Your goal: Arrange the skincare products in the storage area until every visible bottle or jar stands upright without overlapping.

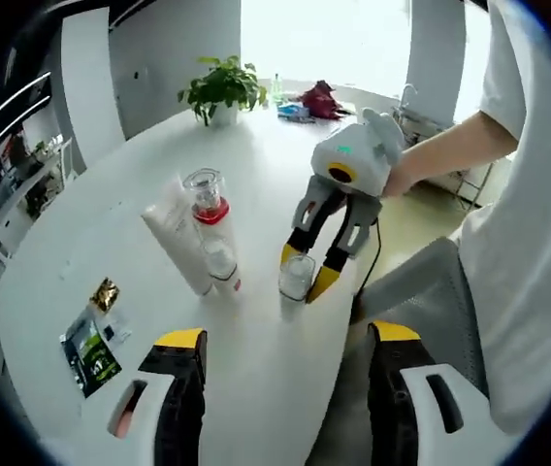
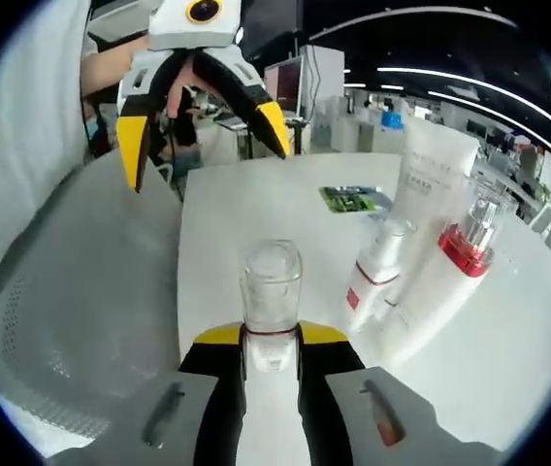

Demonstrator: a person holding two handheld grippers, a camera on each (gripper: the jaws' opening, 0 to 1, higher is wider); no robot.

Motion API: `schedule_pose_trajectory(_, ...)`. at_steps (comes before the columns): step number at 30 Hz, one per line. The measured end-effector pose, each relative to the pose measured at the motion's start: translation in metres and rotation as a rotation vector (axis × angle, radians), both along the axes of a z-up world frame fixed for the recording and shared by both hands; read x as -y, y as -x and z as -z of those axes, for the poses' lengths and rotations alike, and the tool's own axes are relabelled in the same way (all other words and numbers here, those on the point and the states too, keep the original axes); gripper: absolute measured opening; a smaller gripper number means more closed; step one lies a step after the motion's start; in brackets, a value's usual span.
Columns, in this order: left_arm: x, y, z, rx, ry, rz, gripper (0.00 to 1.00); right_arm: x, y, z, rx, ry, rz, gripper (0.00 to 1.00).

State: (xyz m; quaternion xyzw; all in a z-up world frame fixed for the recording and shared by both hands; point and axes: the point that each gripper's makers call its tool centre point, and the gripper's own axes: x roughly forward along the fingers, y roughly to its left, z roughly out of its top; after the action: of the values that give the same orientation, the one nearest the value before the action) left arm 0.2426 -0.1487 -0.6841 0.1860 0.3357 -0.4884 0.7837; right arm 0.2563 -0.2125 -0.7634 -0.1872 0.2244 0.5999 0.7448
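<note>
Bright window (image 1: 324,39) glare washes out background; fisheye edges curve

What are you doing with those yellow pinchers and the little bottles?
A person is tidying skincare products on a white table using two hand-held grippers. The right gripper has its fingers closed on a small clear jar, standing upright near the table edge. The left gripper hangs open, holding nothing. A white tube, a red-collared bottle and a small white bottle sit bunched together, leaning on each other.
</note>
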Motion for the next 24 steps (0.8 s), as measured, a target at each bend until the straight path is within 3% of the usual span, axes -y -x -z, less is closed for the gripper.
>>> schedule_pose_trajectory(5, -0.014, -0.006, -0.003, 0.006, 0.034, -0.092, 0.76, 0.000, -0.007, -0.001, 0.015, 0.003, -0.008, 0.19)
schedule_pose_trajectory(12, -0.050, -0.022, -0.006, 0.048, 0.072, -0.267, 0.92, 0.005, -0.019, -0.002, 0.020, 0.007, -0.016, 0.19)
schedule_pose_trajectory(18, -0.074, -0.029, -0.009, 0.090, 0.067, -0.343, 0.98, 0.010, -0.032, -0.002, 0.028, 0.007, -0.004, 0.19)
schedule_pose_trajectory(24, -0.088, -0.032, -0.009, 0.098, 0.064, -0.378, 0.98, 0.015, -0.050, -0.005, 0.027, 0.001, 0.008, 0.19)
